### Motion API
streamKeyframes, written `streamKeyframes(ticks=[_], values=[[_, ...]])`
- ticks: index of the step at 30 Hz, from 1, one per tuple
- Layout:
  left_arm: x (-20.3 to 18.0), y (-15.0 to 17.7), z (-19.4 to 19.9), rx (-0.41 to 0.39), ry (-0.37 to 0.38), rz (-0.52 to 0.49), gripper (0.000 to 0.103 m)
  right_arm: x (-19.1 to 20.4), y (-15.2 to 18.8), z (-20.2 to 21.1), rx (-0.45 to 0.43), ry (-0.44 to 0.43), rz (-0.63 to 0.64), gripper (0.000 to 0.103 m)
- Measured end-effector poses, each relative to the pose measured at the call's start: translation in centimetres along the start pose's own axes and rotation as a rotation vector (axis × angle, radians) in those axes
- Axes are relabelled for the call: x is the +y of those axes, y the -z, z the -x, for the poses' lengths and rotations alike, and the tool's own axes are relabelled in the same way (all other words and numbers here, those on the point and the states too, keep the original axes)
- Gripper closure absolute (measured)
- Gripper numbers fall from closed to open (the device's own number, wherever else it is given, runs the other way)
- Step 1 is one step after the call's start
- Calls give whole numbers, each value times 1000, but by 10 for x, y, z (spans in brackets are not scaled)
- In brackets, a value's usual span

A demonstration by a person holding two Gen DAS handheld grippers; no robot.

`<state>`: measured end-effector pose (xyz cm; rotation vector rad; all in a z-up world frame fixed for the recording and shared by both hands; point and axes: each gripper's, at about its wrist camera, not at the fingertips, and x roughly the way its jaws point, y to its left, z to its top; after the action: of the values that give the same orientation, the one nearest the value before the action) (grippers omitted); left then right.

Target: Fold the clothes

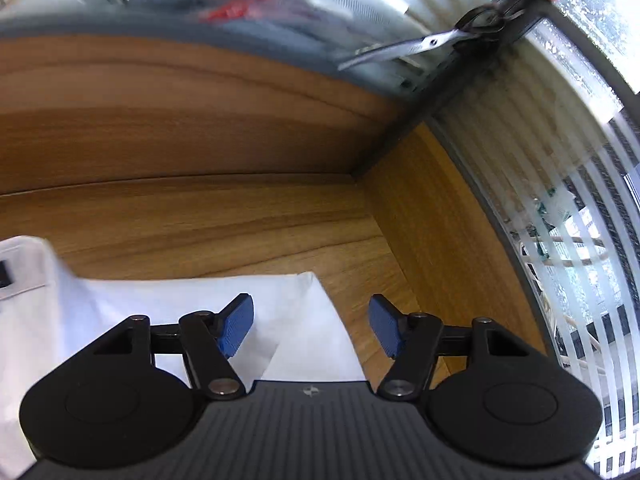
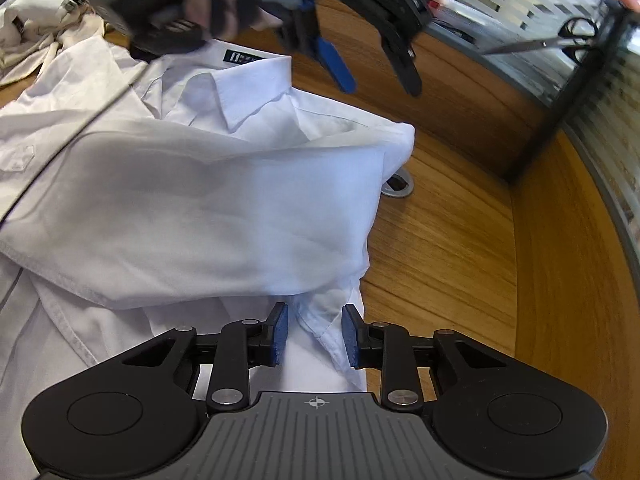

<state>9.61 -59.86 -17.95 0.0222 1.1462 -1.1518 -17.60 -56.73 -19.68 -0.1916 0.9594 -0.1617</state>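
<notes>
1. Desk (image 2: 440,240) of wood grain carries everything we see; low wooden walls close it in at the back and on the right, meeting in a corner, and bare wood lies open to the right of the cloth.
2. White shirt (image 2: 200,200) lies spread on it, collar (image 2: 240,96) toward the back wall, a sleeve or side panel folded across the chest. We judge it light, thin and limp, so it will sag and slide unless held by a seam or hem.
3. Crumpled clothes (image 2: 32,12) sit at the far left, apart from the shirt.
4. Left gripper (image 1: 311,326) hovers over a shirt corner with its pads wide apart, holding nothing.
5. Right gripper (image 2: 314,332) has its pads parted on either side of a fold at the shirt's right edge; we see no pinch.
6. Round metal cable port (image 2: 398,186) peeks out by the shirt's right edge and could snag cloth.
7. Scissors (image 1: 432,42) hang on the partition, well clear.
</notes>
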Motion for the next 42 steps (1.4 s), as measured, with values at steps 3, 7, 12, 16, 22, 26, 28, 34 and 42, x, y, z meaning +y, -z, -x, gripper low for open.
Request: streamKeyframes(ticks=[3,7,12,16,22,26,28,34,42], values=[[2,-4,-21,51,11,13,34,-2,0,-3,-2,-14,-7,72],[2,-4,-40,119,53,32,35,-4,1,-6,-3,-32,-12,72],[9,1,-44,133,33,61,76,-3,0,-10,-14,-40,3,73],[23,-2,-34,67,67,132,101,-2,1,-9,-23,-47,22,84],[18,-11,-39,12,38,100,102,-21,6,5,-53,-8,-70,98],[16,-24,-56,25,21,77,102,-36,15,3,-31,-11,-147,97],[13,-26,-63,37,3,40,102,-38,16,2,-15,-27,-145,97],[10,-30,-51,21,-5,-19,101,-38,18,8,10,3,-125,96],[17,-10,34,-58,-6,-1,91,-52,21,27,27,76,-192,95]])
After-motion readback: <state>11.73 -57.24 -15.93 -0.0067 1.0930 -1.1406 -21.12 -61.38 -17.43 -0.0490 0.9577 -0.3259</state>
